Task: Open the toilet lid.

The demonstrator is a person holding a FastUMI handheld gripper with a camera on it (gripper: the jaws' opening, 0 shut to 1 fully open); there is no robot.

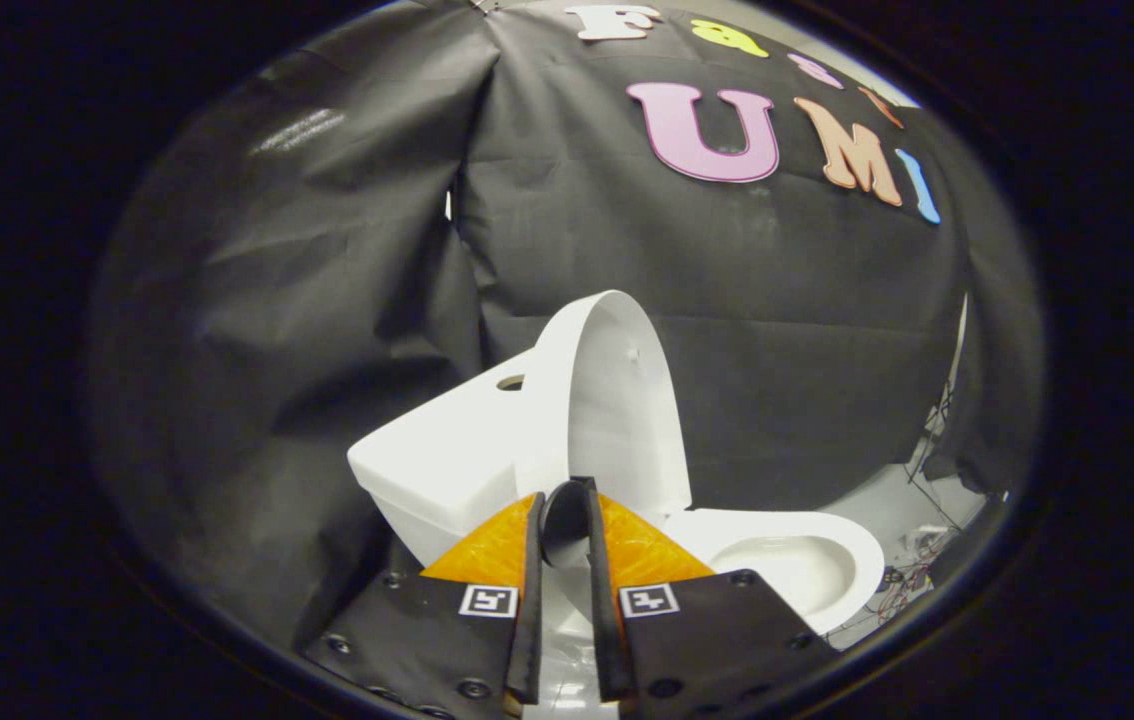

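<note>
booth wall [307,300]: black cloth hung behind all | toilet [447,470]: white, tank toward the left, open bowl [787,560] beyond the jaws to the right | toilet lid [617,400]: raised upright against the tank | gripper [567,510]: jaws nearly together, a narrow gap left, pinching nothing, just before the lid's lower edge

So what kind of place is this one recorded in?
A staged booth, not a real bathroom, most likely: a white toilet with its lid raised stands before draped black cloth, loose wires beside it. The fingers are nearly closed.
</note>
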